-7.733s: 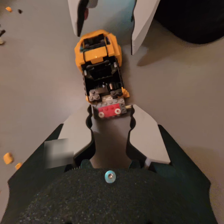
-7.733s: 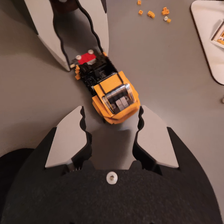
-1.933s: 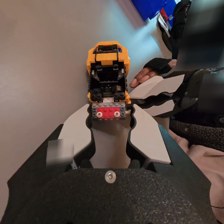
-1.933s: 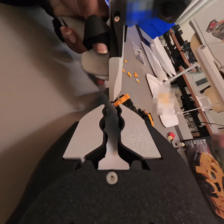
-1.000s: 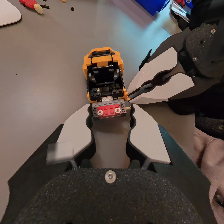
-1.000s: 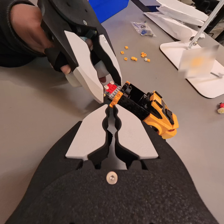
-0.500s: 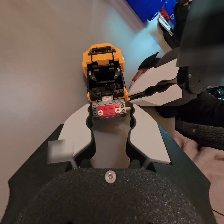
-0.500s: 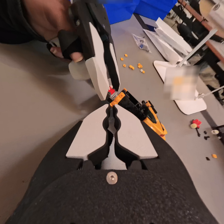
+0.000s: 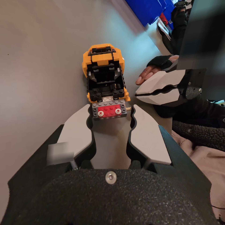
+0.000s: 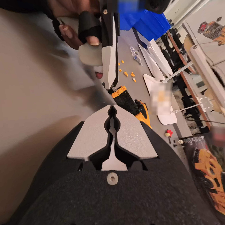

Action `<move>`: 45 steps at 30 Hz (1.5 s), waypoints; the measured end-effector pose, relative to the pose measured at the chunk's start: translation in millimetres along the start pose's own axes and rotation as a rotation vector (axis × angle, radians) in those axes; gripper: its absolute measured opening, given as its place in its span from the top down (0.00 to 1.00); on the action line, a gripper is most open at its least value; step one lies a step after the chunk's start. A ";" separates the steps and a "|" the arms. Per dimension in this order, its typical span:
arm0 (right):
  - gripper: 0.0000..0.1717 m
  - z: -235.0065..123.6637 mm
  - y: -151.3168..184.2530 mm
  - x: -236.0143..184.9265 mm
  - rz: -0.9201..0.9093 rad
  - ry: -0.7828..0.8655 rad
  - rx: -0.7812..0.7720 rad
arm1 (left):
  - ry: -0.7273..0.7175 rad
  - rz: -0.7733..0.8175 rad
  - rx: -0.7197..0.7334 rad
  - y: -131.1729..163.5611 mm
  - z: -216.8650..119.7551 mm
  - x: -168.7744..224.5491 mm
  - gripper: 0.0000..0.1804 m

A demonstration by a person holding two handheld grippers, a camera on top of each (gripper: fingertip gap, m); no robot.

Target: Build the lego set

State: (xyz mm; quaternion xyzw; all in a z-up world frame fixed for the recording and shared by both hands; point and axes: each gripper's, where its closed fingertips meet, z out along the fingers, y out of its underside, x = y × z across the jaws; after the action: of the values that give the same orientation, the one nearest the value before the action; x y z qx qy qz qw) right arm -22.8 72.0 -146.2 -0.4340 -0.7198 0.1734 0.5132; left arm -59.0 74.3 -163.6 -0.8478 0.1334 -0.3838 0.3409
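Observation:
My left gripper (image 9: 110,109) is shut on the rear of an orange and black brick car (image 9: 103,63). Its fingers press the sides of the grey and red rear block (image 9: 109,111), the right one against a tan axle pin (image 9: 129,108). The car points away from me above the grey table (image 9: 36,60). My right gripper (image 10: 112,107) is shut, tips together, just off the car's rear right corner with its orange bricks (image 10: 119,91). It shows in the left wrist view (image 9: 136,95) with a small gap to the car. The left gripper's fingers (image 10: 109,68) show edge-on in the right wrist view.
Loose orange bricks (image 10: 126,73) and a clear bag (image 10: 135,54) lie on the table beyond the car. A white stand base (image 10: 158,85), blue bins (image 10: 146,24), a small red piece (image 10: 169,132) and a printed booklet (image 10: 207,170) are to the right.
My right gripper's tips were at the car's orange rear corner; they have now drawn back a little and closed fully. The left gripper still holds the car, tilted differently over the table.

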 end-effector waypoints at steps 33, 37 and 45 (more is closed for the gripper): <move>0.98 2.1 -6.7 9.9 0.347 0.072 -0.048 | -0.171 0.038 0.116 -6.3 5.6 -2.3 0.67; 0.98 -7.9 -2.0 16.1 0.336 0.078 -0.029 | -0.130 0.019 0.116 -6.2 -3.3 -6.0 0.67; 0.96 0.5 36.7 -28.5 0.277 -0.174 -0.280 | -0.083 -0.010 0.100 -3.9 2.4 1.3 0.67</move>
State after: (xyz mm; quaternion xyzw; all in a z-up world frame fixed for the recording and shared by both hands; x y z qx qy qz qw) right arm -4.1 69.9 -188.7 -0.5791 -0.7121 0.1775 0.3551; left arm -56.5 77.7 -161.3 -0.8453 0.0957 -0.3563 0.3863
